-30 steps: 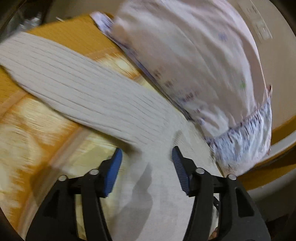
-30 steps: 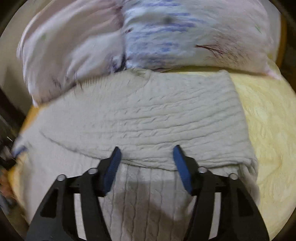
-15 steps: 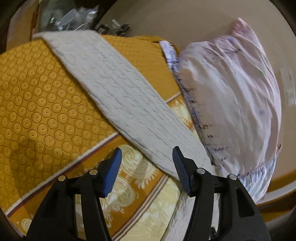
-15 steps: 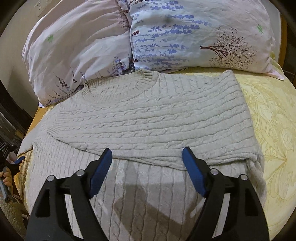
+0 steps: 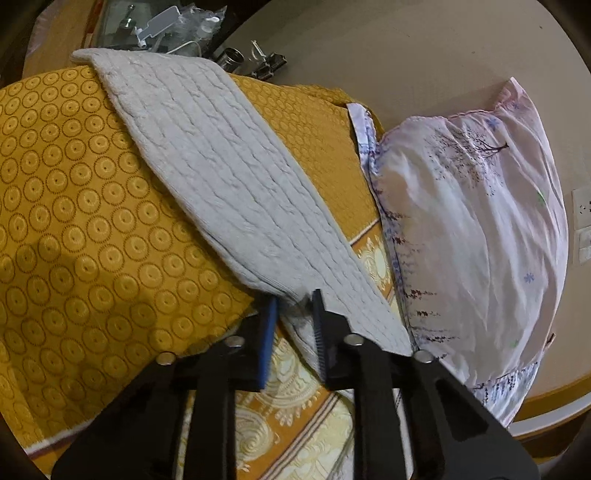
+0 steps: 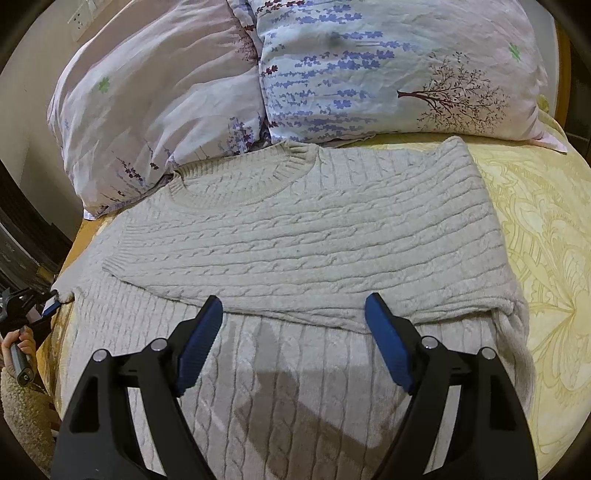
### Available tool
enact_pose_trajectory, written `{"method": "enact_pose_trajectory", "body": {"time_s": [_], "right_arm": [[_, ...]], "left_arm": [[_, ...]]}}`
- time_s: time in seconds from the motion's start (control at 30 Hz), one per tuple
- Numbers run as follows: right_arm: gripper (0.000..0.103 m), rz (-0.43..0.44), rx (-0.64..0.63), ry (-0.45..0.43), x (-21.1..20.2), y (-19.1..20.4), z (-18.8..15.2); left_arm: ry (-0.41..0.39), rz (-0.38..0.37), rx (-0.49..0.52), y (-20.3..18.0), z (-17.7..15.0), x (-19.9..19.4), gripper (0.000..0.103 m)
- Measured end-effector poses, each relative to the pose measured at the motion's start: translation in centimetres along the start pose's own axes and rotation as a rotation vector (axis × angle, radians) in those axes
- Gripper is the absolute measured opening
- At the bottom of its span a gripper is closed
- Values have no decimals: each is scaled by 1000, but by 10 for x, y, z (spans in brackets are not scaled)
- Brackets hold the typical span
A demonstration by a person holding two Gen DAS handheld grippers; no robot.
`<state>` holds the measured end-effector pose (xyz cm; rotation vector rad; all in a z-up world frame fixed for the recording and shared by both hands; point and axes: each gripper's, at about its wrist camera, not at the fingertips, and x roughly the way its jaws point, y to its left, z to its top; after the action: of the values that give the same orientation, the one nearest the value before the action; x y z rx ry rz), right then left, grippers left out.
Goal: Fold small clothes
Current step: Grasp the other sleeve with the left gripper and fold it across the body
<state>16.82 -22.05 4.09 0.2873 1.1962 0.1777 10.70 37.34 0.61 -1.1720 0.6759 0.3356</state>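
A cream cable-knit sweater (image 6: 303, 236) lies flat on the bed, one sleeve folded across its chest. Its other sleeve (image 5: 236, 192) stretches out over the orange bedspread in the left wrist view. My left gripper (image 5: 293, 301) is shut on the edge of that sleeve near the shoulder; it also shows at the far left of the right wrist view (image 6: 50, 306). My right gripper (image 6: 293, 308) is open and empty, hovering over the sweater's body just below the folded sleeve.
Two floral pillows (image 6: 295, 74) lie against the sweater's collar at the bed's head; one shows in the left wrist view (image 5: 472, 236). The orange patterned bedspread (image 5: 74, 221) drops off at the bed's edge. Clutter (image 5: 177, 22) sits beyond the sleeve's cuff. A yellow sheet (image 6: 546, 229) lies to the right.
My left gripper swung from the sweater body to the outstretched sleeve and closed on its edge. My right gripper opened wider and stayed over the sweater.
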Motion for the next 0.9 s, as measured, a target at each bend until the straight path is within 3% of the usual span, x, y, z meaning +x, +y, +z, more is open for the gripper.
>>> {"method": "enact_pose_trajectory", "body": {"time_s": [0.13, 0.4, 0.6, 0.77, 0.9], "right_arm": [[79, 10, 4, -1, -1, -2, -1], [79, 32, 16, -2, -3, -6, -2], [79, 38, 17, -2, -2, -8, -3], [79, 37, 20, -3, -3, -4, -2], [79, 30, 22, 3, -3, -5, -4]], "left_arm": [[-16, 5, 13, -1, 1, 2, 5], [-82, -66, 215, -56, -5, -17, 3], [-37, -108, 333, -89, -25, -14, 3], [50, -191, 533, -140, -75, -4, 3], [169, -302, 723, -190, -143, 16, 3]]}}
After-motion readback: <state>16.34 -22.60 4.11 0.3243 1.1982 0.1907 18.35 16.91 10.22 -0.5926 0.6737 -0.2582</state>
